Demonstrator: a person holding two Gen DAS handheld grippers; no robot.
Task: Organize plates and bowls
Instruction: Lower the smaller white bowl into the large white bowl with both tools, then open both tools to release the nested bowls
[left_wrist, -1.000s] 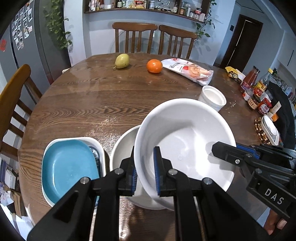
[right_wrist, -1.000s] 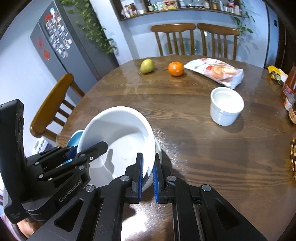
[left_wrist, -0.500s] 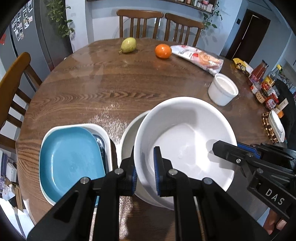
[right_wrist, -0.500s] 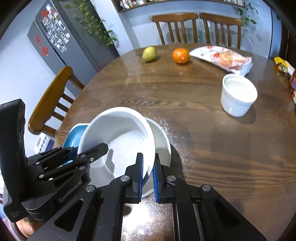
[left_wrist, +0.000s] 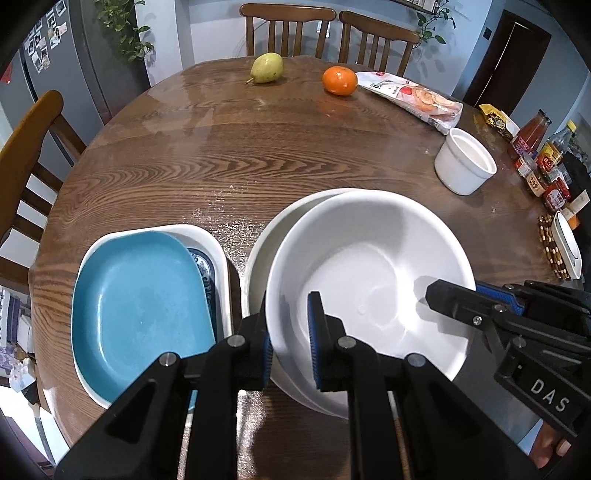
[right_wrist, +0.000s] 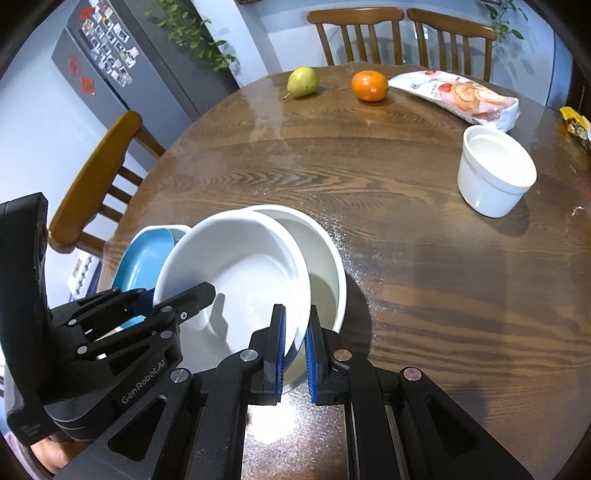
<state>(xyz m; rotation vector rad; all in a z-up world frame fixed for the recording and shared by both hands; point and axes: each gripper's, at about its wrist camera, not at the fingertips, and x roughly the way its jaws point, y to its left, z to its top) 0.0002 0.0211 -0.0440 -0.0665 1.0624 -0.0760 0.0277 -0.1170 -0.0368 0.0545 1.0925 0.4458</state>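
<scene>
Both grippers hold one large white bowl (left_wrist: 369, 280) by its rim. My left gripper (left_wrist: 290, 332) is shut on the bowl's near-left rim. My right gripper (right_wrist: 294, 332) is shut on its right rim, and it also shows in the left wrist view (left_wrist: 480, 299). The held bowl (right_wrist: 236, 269) sits tilted just above a second white bowl (right_wrist: 325, 266) on the table, partly nested in it. Left of them a blue plate (left_wrist: 140, 295) lies in a white dish (left_wrist: 218, 251) over a patterned plate (left_wrist: 205, 269).
A small white ramekin (left_wrist: 465, 166) stands at the right. A pear (left_wrist: 266, 67), an orange (left_wrist: 340, 80) and a snack bag (left_wrist: 413, 99) lie at the far side. Sauce bottles (left_wrist: 535, 147) and a white device (left_wrist: 567, 251) line the right edge. Wooden chairs surround the round table (left_wrist: 221, 147).
Both grippers have carried the held bowl left and down, so it now covers most of the lower bowl. Both stay shut on the rim.
</scene>
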